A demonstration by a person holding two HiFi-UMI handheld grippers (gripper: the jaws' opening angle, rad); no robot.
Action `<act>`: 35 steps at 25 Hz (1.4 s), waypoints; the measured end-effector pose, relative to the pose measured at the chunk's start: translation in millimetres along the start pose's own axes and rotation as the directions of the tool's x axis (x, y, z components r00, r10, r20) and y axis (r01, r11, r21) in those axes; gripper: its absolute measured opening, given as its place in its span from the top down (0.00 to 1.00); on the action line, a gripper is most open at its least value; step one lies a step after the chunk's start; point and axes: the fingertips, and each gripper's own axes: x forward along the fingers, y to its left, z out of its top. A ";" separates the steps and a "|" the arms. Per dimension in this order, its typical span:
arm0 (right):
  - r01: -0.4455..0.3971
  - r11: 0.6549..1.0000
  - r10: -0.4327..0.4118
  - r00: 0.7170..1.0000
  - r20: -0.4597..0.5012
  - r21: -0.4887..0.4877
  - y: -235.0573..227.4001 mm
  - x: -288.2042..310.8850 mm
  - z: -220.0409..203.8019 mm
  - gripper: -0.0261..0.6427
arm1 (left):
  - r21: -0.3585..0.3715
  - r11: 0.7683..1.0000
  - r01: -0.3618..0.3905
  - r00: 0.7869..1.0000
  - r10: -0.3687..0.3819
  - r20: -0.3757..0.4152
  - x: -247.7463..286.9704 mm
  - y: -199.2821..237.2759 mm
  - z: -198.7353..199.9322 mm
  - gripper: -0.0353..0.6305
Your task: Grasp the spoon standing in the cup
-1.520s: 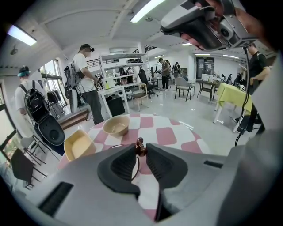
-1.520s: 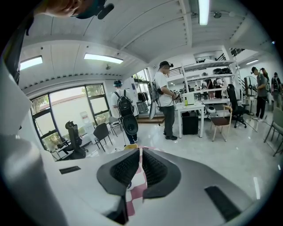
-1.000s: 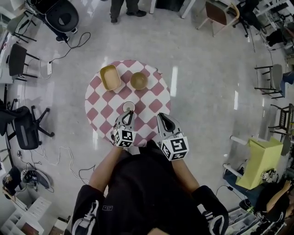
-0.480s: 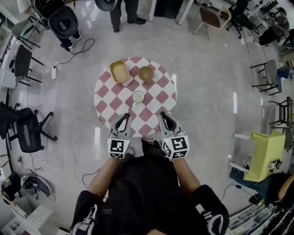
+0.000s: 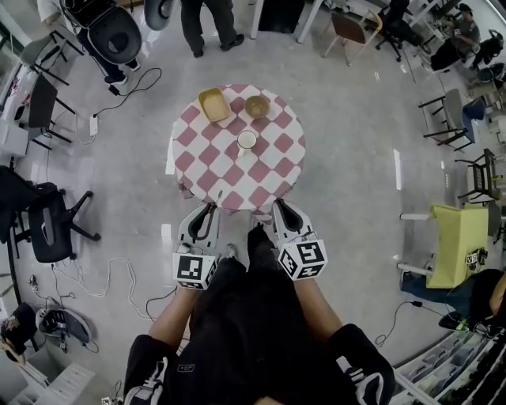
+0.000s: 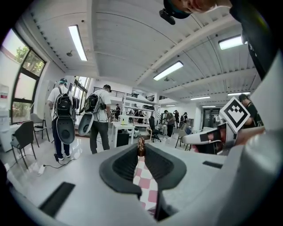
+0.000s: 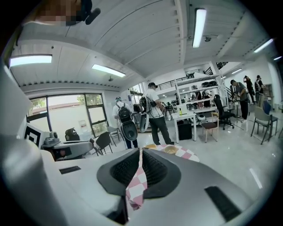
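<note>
In the head view my left gripper (image 5: 212, 207) hovers over the near edge of the round table (image 5: 198, 150) with its red and white checked cloth. It is shut on a thin spoon (image 5: 219, 195) that sticks out past its tips. The left gripper view shows the spoon's brown end (image 6: 141, 147) pinched between the dark pads of that gripper (image 6: 141, 151). The white cup (image 5: 247, 140) stands mid-table, well beyond the spoon. My right gripper (image 5: 278, 204) sits beside the left one, shut and holding nothing (image 7: 140, 152).
A yellow tray (image 5: 213, 104) and a tan bowl (image 5: 256, 106) sit at the table's far side. A person (image 5: 207, 24) stands beyond the table. Office chairs (image 5: 43, 225) and cables are on the left, with more chairs and a yellow object (image 5: 455, 253) on the right.
Both grippers have drawn back from the cup to the table's near edge. The spoon has left the cup with the left gripper. The table now looks farther away.
</note>
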 end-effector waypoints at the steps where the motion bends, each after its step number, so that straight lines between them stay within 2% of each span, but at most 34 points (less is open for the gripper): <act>1: 0.000 1.000 0.000 1.000 0.003 -0.003 5.1 -6.6 -0.3 0.90 | 0.000 1.000 -0.006 1.000 0.006 0.004 -8.2 -2.3 0.3 0.87; 9: -0.016 1.000 0.016 1.000 0.003 -0.002 18.8 -51.8 -6.4 0.90 | -0.033 0.998 -0.047 0.998 0.049 0.046 -45.5 -31.2 16.2 0.87; 18: -0.081 0.996 0.081 0.997 0.008 -0.043 5.0 -84.3 -14.5 0.90 | -0.016 0.998 -0.060 0.996 0.061 0.067 -48.1 -82.2 22.3 0.87; 22: -0.076 0.996 0.077 0.997 0.018 -0.038 -2.0 -91.6 -15.3 0.90 | -0.020 0.998 -0.055 0.997 0.056 0.056 -47.6 -97.0 13.2 0.87; 35: -0.088 0.994 0.089 0.996 0.006 -0.059 -6.2 -103.4 -22.0 0.91 | -0.027 0.997 -0.072 0.995 0.074 0.061 -53.8 -112.3 11.2 0.87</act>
